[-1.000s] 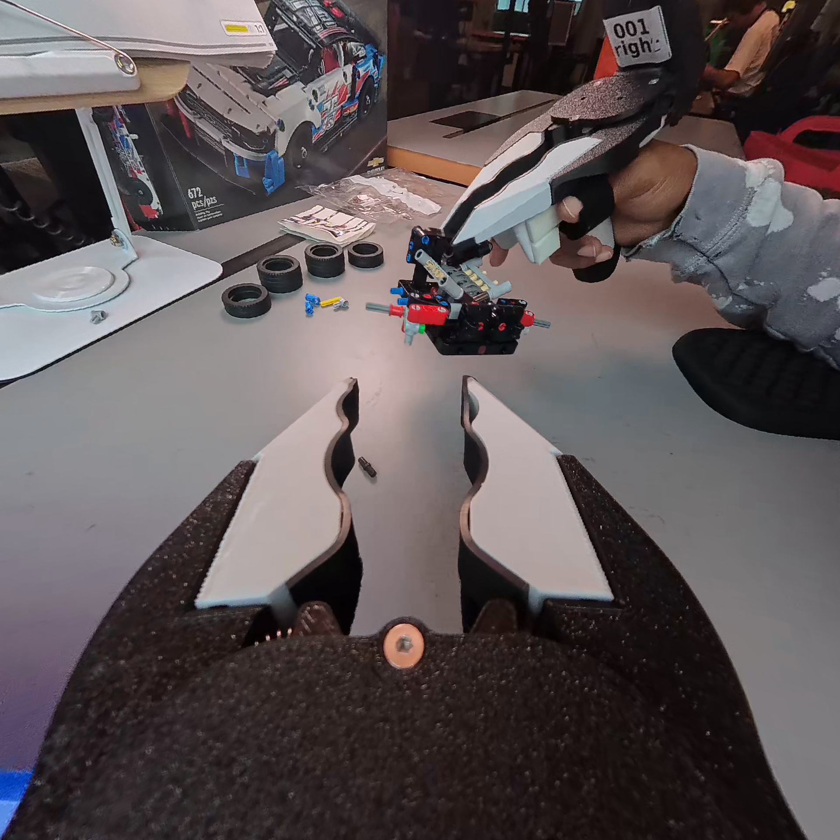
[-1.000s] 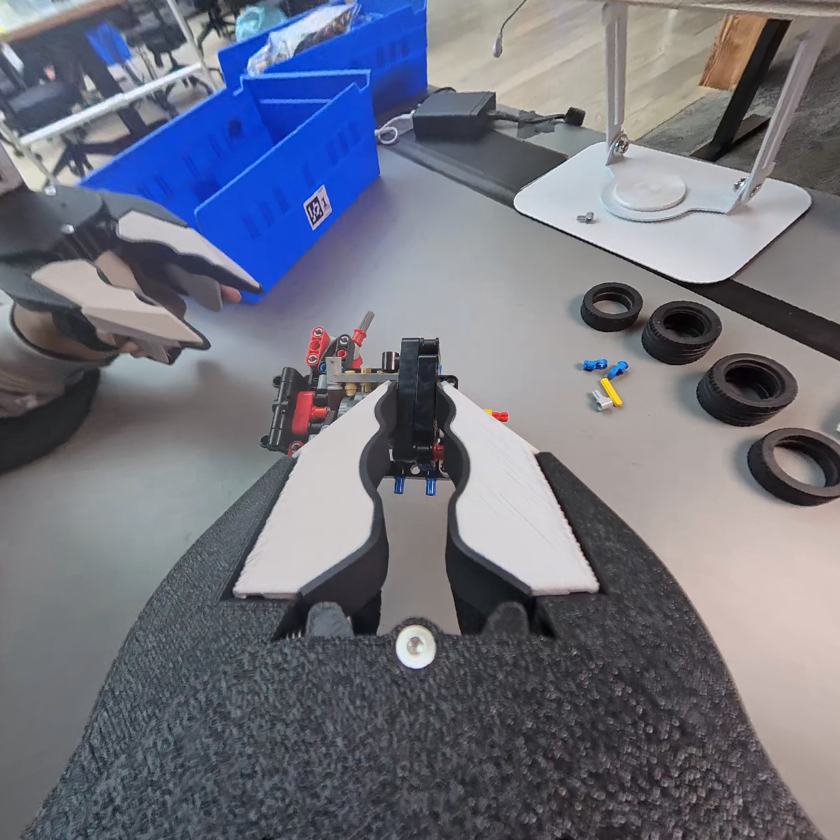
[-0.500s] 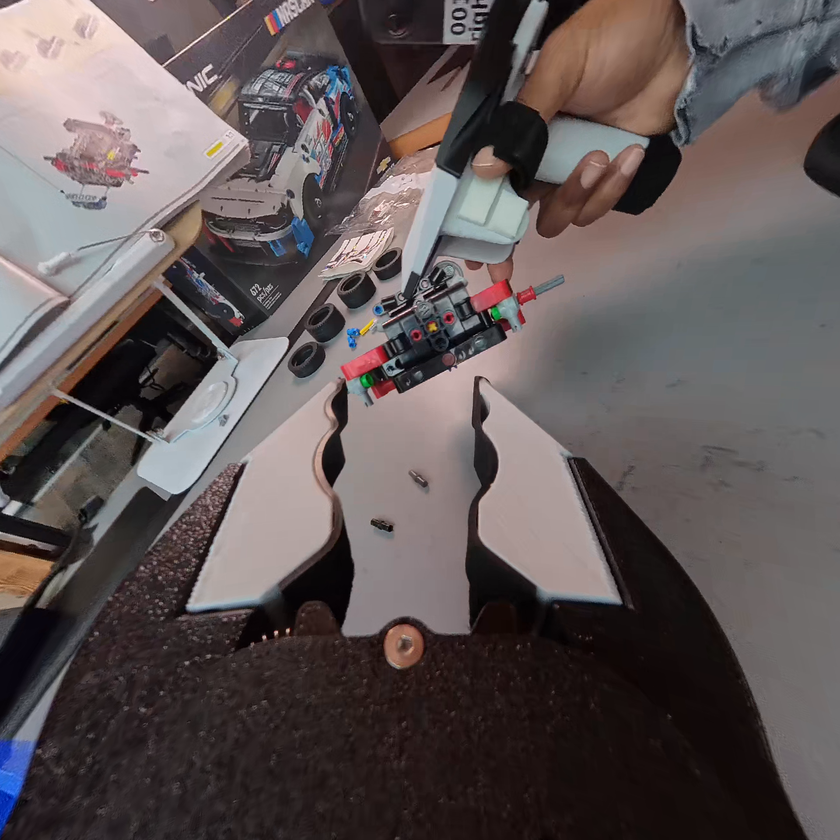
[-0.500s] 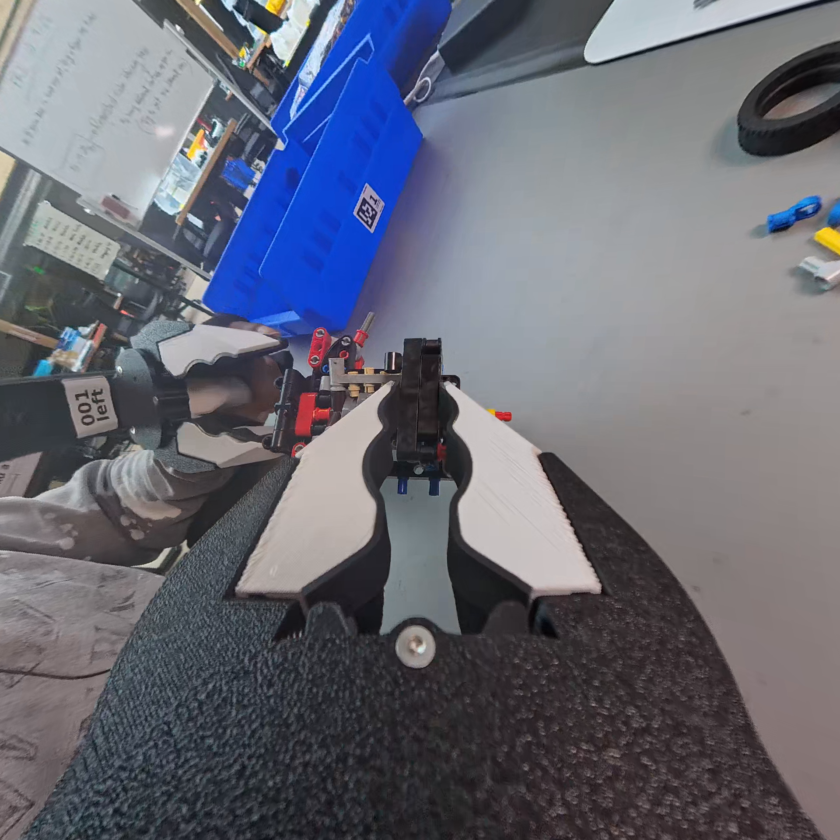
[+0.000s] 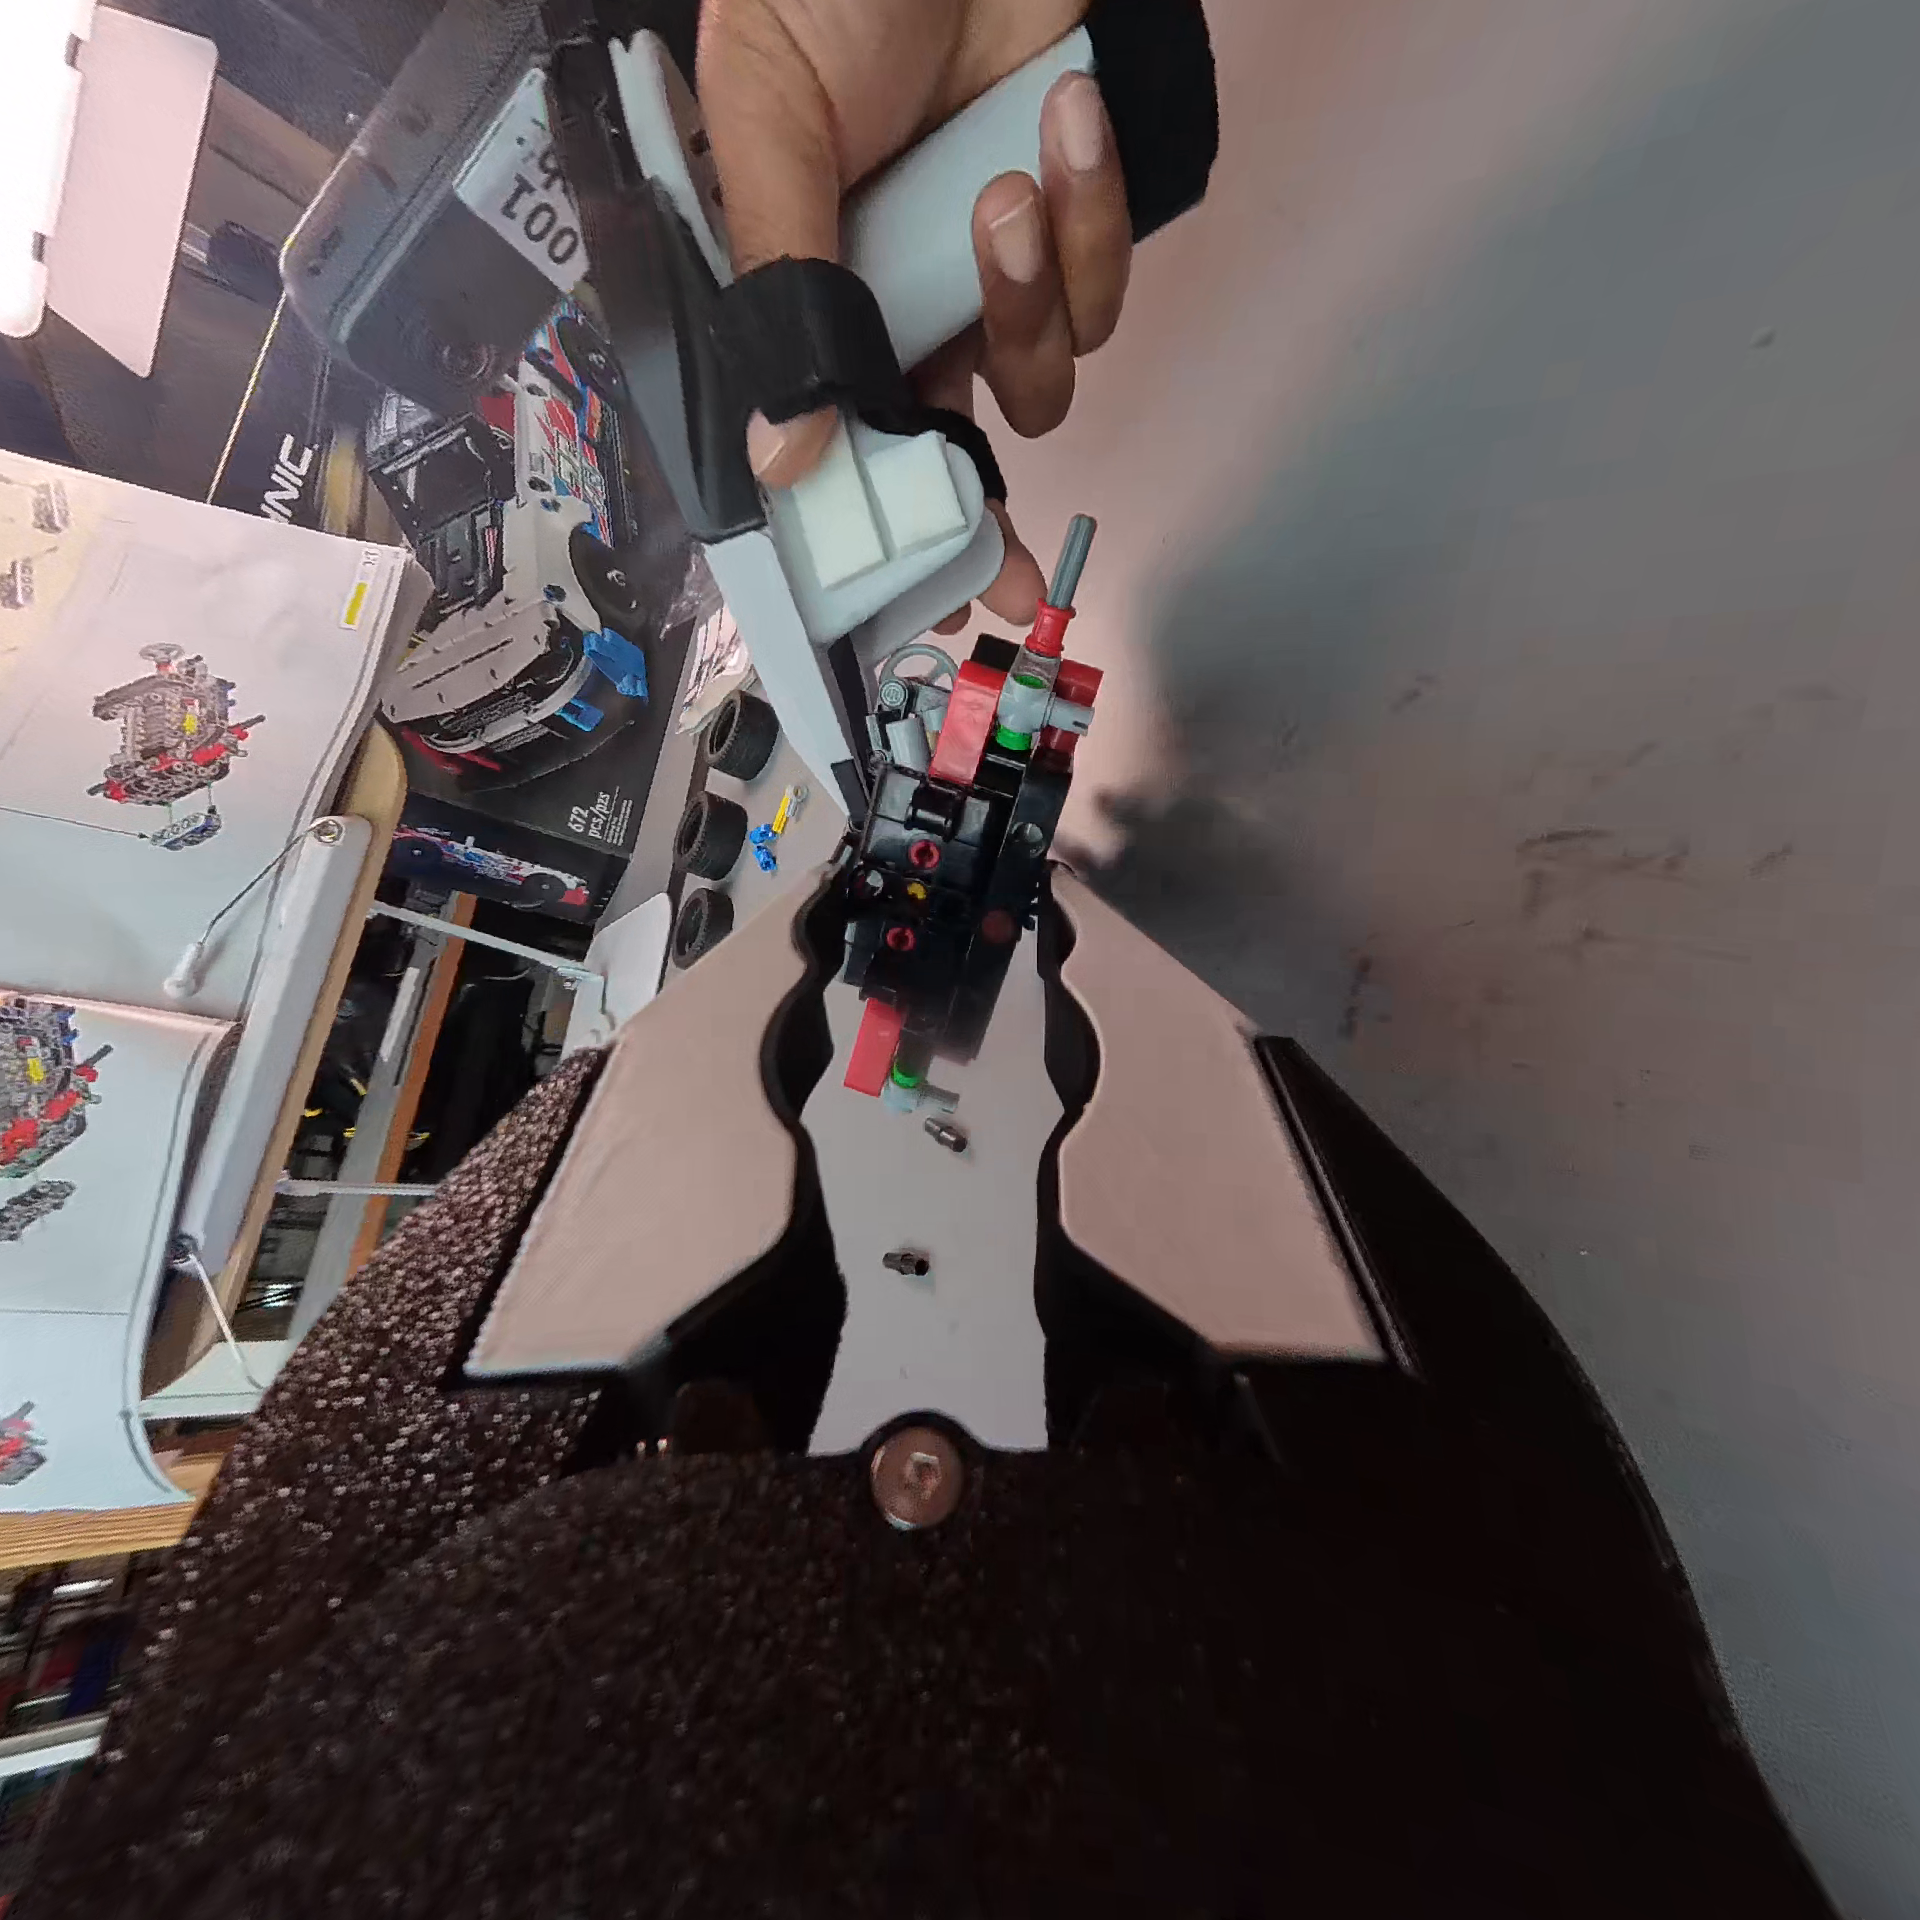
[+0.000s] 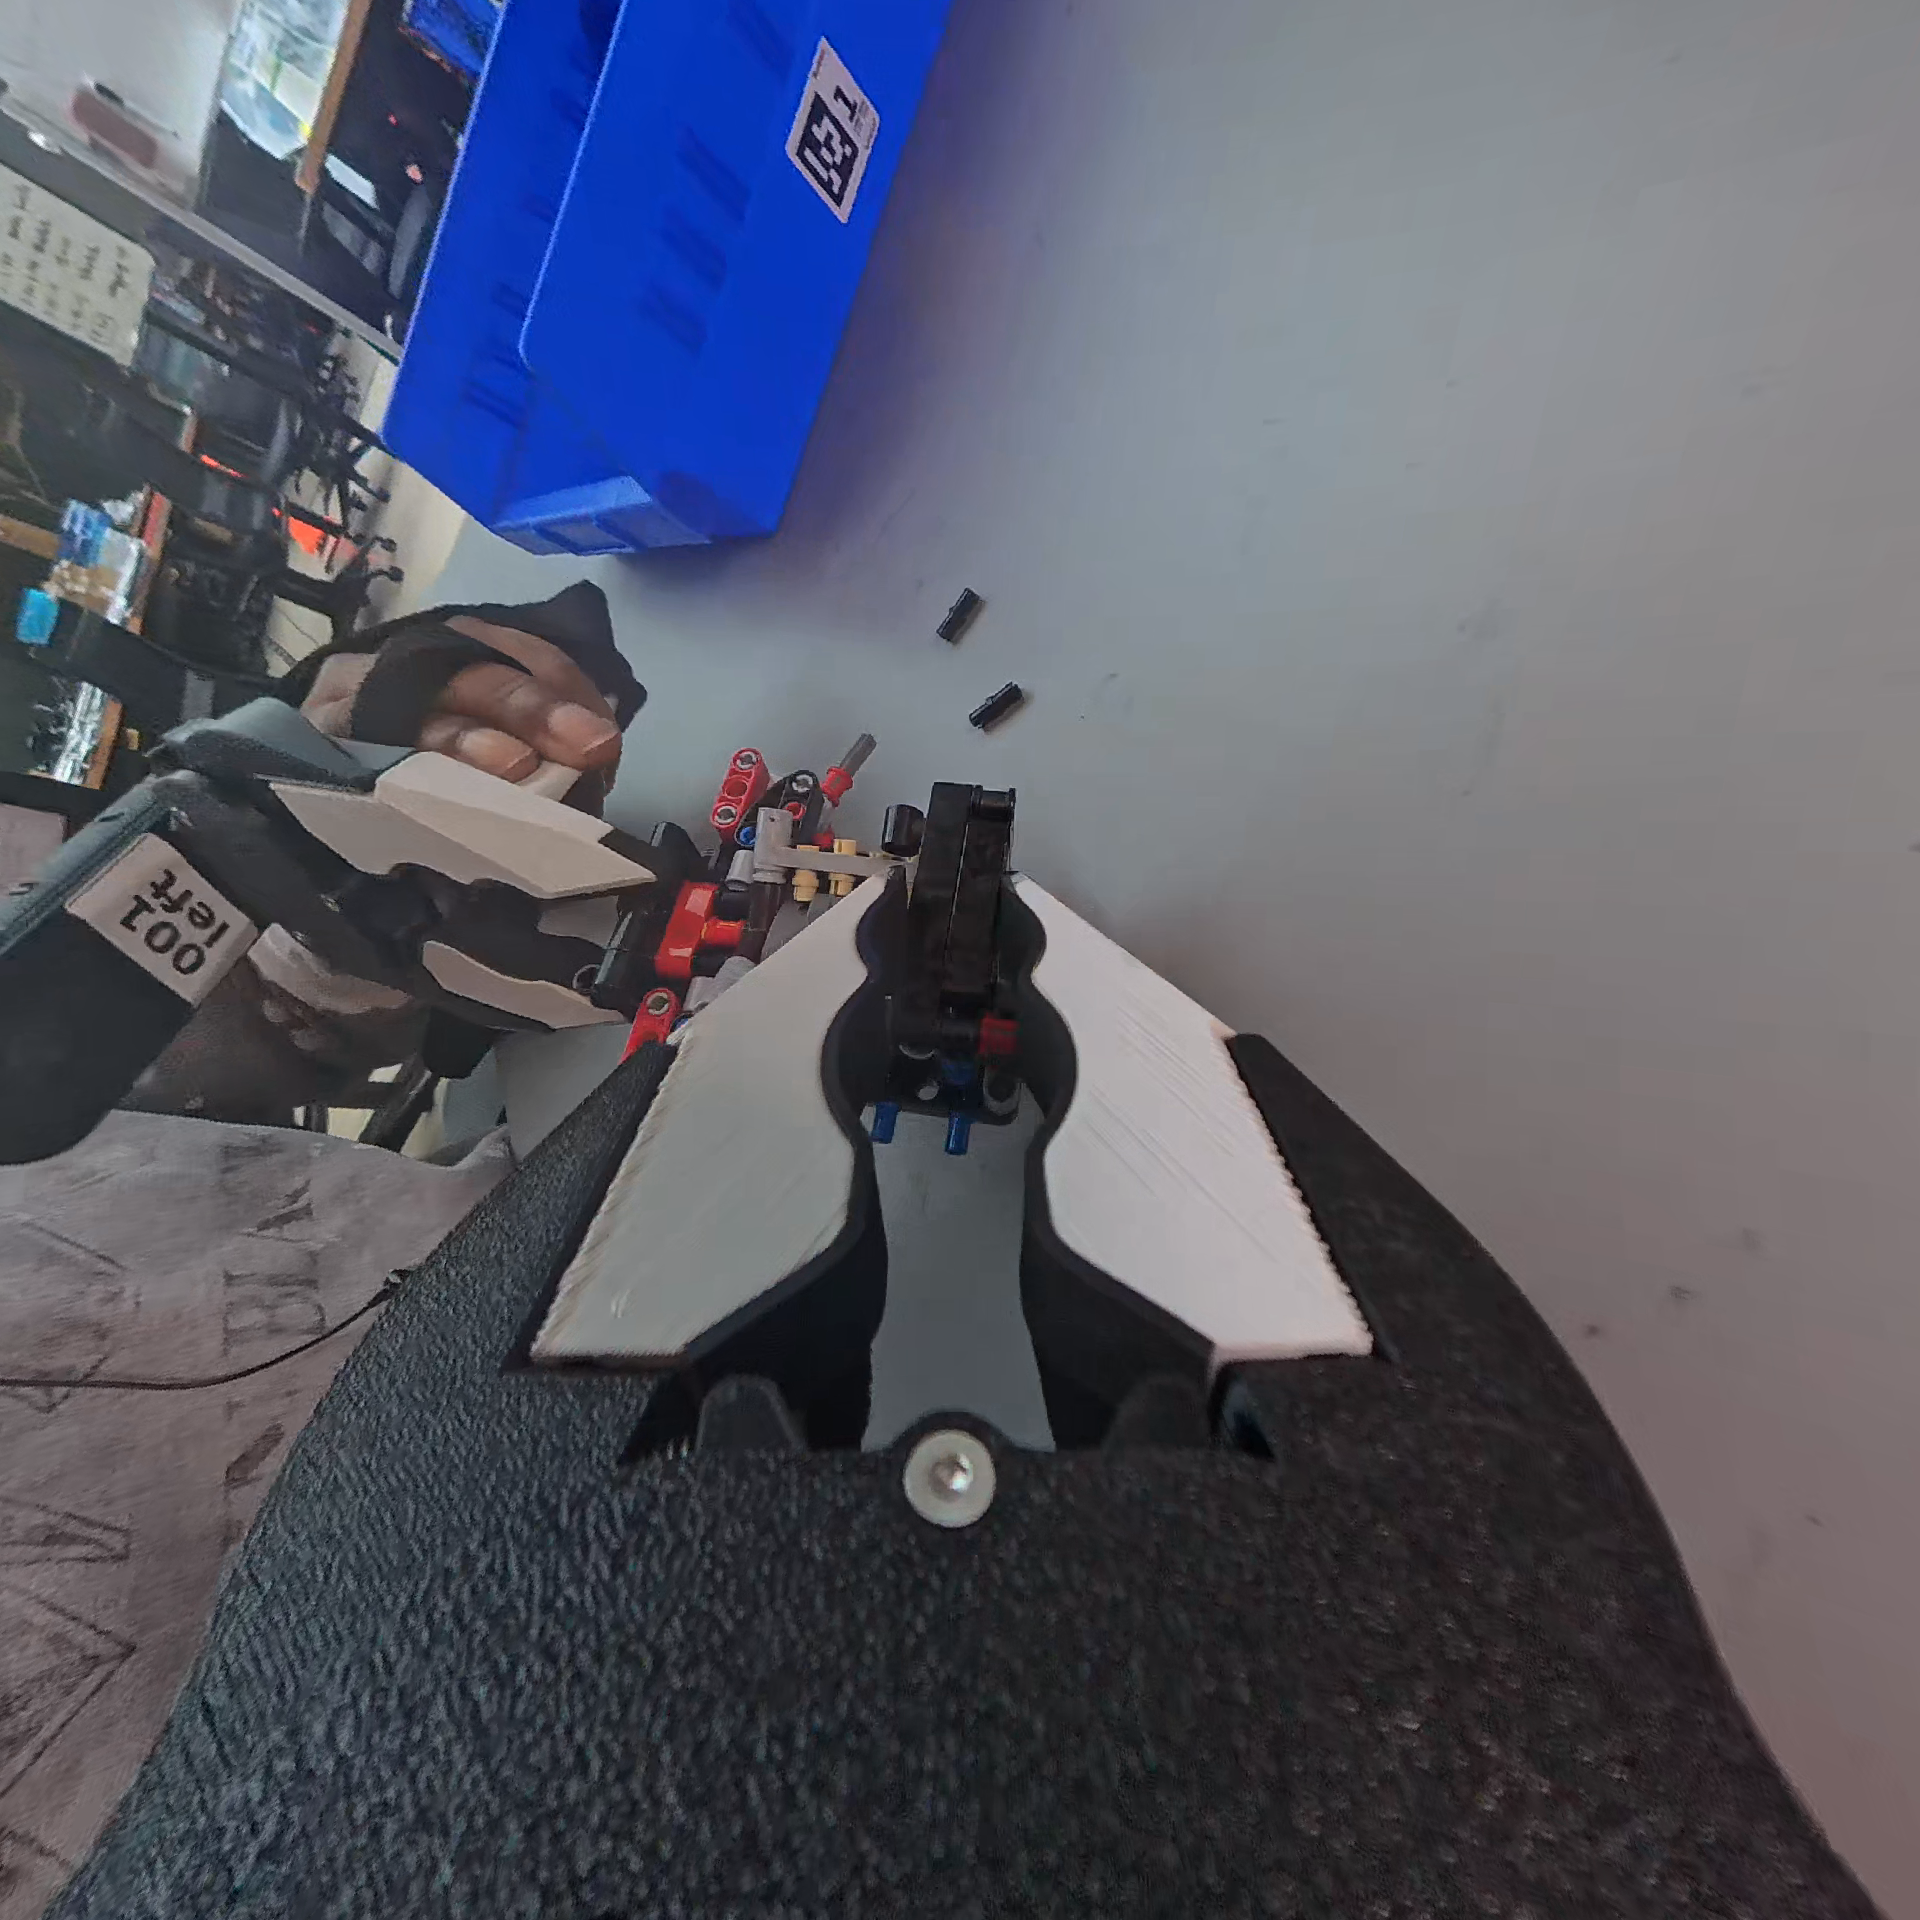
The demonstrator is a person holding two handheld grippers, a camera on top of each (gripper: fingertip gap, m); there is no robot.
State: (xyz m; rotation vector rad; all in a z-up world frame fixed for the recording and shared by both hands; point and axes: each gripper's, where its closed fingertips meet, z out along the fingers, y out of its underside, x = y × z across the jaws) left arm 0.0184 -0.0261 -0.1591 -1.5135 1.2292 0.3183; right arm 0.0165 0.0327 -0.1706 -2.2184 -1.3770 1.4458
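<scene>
While right gripper (image 6: 951, 914) pinches brick assembly (image 5: 951, 873), left gripper (image 5: 935, 904) jaws straddle it (contact unclear), 2 pins (image 6: 981, 665) nearby

Blue bin (image 6: 665, 281); tyres (image 5: 717, 831); perhaps pins (image 6: 995, 707)

Both tongs are showing white wavy-edged fingers (image 6: 1143, 1091) trimmed in black, set into a rough black textured body with one silver screw (image 6: 940, 1480). A black strap (image 5: 800, 332) is wrapping the hand (image 5: 914, 156); a white tag (image 6: 161, 920) is marking the left tongs (image 6: 603, 940).
</scene>
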